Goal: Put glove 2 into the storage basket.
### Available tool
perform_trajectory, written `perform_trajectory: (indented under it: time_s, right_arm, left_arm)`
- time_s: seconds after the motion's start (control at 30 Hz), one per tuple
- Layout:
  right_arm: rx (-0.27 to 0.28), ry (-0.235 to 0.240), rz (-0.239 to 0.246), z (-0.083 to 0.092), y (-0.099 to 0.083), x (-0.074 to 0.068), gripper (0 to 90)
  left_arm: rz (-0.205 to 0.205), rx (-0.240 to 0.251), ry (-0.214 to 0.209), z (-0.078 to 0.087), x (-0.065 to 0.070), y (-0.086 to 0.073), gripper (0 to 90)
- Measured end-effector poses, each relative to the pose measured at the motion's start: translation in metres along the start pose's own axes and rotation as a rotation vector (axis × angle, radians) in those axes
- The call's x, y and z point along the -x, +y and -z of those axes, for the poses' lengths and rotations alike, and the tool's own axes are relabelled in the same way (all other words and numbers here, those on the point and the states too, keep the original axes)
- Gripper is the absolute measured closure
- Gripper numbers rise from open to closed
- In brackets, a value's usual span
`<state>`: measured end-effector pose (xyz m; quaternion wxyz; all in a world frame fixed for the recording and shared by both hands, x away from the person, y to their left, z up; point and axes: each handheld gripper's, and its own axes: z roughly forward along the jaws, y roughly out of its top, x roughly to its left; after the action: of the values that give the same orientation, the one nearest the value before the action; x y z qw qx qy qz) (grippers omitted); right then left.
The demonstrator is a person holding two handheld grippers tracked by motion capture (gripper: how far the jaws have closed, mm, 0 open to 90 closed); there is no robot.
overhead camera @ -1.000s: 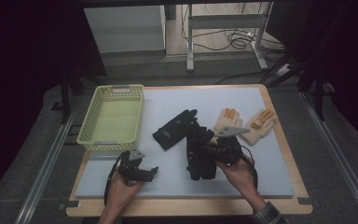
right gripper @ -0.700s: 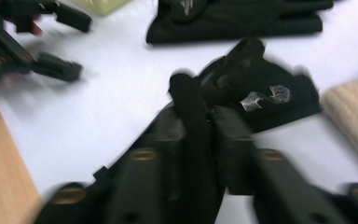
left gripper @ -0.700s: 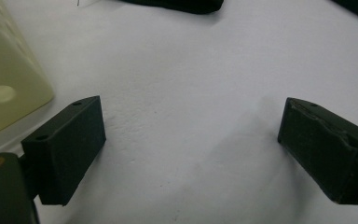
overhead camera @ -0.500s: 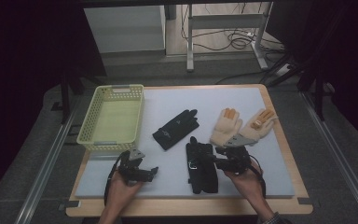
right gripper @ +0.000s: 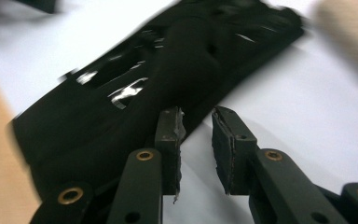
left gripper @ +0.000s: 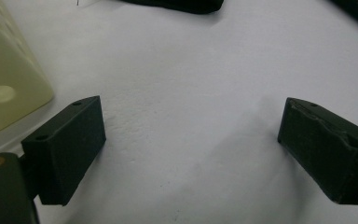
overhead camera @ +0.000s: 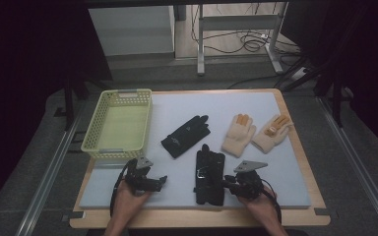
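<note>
A black glove (overhead camera: 209,176) lies flat on the pale mat near the front, fingers pointing away; in the right gripper view this glove (right gripper: 168,74) stretches ahead and to the left. My right gripper (overhead camera: 225,183) (right gripper: 198,114) rests low at its right edge. Its jaws have just been closing and stand a narrow gap apart, with bare mat between them and the glove's edge at the tips. My left gripper (overhead camera: 161,180) (left gripper: 191,121) sits wide open on the mat, nothing between its fingers. A second black glove (overhead camera: 186,136) lies mid-table.
A yellow-green basket (overhead camera: 92,141) stands at the back left; its wall (left gripper: 4,88) is close to the left gripper. Two cream gloves with orange fingertips (overhead camera: 238,132) (overhead camera: 271,132) lie at the right. The mat (overhead camera: 275,177) covers a wooden table.
The right gripper came down toward the front, laid the bunched black glove out flat on the mat and let go of it. The left gripper has stayed put.
</note>
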<state>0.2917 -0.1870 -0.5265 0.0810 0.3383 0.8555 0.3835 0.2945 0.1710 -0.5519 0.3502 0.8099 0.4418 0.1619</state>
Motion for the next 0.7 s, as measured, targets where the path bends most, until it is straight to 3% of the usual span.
perform_trajectory:
  time_s: [0.07,0.13,0.27,0.43,0.7]
  right_arm:
    - [-0.006,0.01,0.018,-0.002,0.001,-0.004,70.9]
    - [-0.005,-0.02,0.063,-0.001,0.006,-0.008,68.6]
    - [0.033,-0.043,0.023,0.005,0.016,0.006,64.7]
    - [0.04,-0.054,0.025,0.003,0.031,0.016,60.0]
    - [0.052,-0.058,0.035,-0.025,0.081,0.031,63.4]
  left_arm:
    - [0.0,0.0,0.0,0.0,0.0,0.0,7.6]
    - [0.0,0.0,0.0,0.0,0.0,0.0,7.6]
    - [0.0,0.0,0.0,0.0,0.0,0.0,7.6]
    - [0.0,-0.001,0.0,0.0,0.0,0.0,7.6]
    - [0.0,-0.001,-0.001,0.0,0.0,0.0,7.6]
